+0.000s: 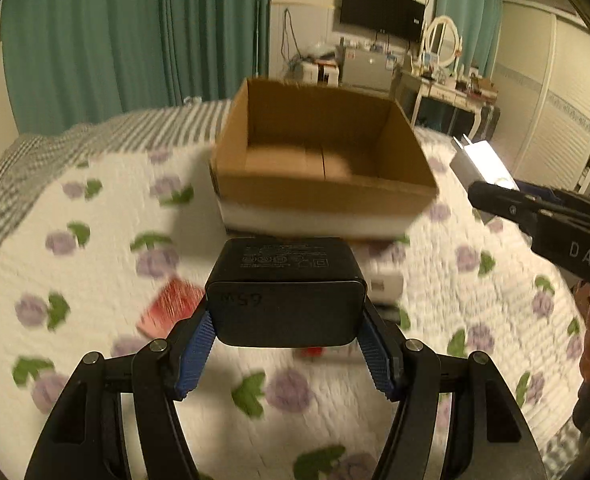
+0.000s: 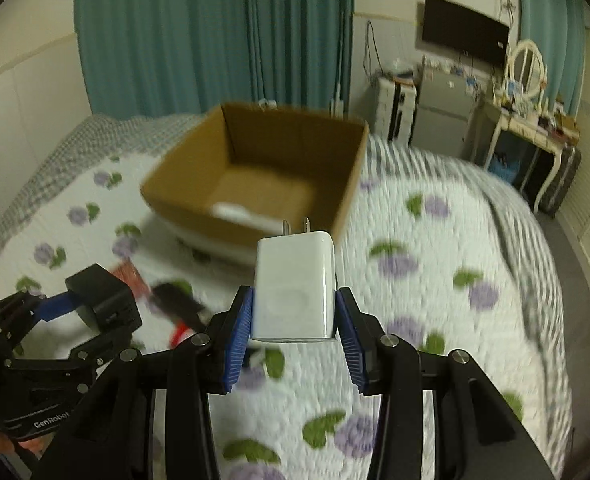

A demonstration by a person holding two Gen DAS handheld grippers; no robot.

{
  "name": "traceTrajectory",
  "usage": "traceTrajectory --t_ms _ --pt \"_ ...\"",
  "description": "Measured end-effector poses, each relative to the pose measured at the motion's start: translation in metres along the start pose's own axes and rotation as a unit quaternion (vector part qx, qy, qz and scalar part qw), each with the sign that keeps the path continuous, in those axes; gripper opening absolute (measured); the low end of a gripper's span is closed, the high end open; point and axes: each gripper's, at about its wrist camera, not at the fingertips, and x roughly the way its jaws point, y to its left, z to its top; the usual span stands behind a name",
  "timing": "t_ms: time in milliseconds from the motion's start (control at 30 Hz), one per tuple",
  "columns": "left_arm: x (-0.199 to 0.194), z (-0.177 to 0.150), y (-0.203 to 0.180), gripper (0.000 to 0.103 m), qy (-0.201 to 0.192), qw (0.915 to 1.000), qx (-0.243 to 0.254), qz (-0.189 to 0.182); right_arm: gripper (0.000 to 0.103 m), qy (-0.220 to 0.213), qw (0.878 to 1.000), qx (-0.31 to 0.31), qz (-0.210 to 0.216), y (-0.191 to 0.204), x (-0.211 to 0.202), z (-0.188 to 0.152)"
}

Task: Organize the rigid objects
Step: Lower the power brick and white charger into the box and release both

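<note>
My left gripper (image 1: 287,316) is shut on a black power adapter (image 1: 285,292) and holds it above the bed, short of an open cardboard box (image 1: 319,160). My right gripper (image 2: 293,312) is shut on a white plug charger (image 2: 293,288), prongs pointing toward the box (image 2: 263,180). The right gripper with the white charger (image 1: 481,158) also shows at the right of the left wrist view, beside the box. The left gripper with the black adapter (image 2: 103,300) shows at lower left of the right wrist view. A white object (image 2: 239,214) lies inside the box.
The box stands on a bed with a white quilt with purple flowers (image 2: 435,280). A red item (image 1: 171,306) and a white item (image 1: 383,280) lie on the quilt under the left gripper. A dark object (image 2: 179,300) lies there too. A dresser with a mirror (image 2: 527,120) stands beyond the bed.
</note>
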Motion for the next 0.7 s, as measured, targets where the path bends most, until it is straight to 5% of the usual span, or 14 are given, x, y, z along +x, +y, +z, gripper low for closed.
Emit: traceTrajectory --t_ms 367,700 --pt "0.025 0.080 0.019 0.067 -0.041 0.9990 0.014 -0.011 0.042 -0.037 0.999 0.004 -0.013 0.002 0.054 0.088" --pt "0.068 0.109 0.016 0.067 -0.038 0.9977 0.052 -0.019 0.042 0.008 0.999 0.018 -0.028 -0.004 0.139 0.091"
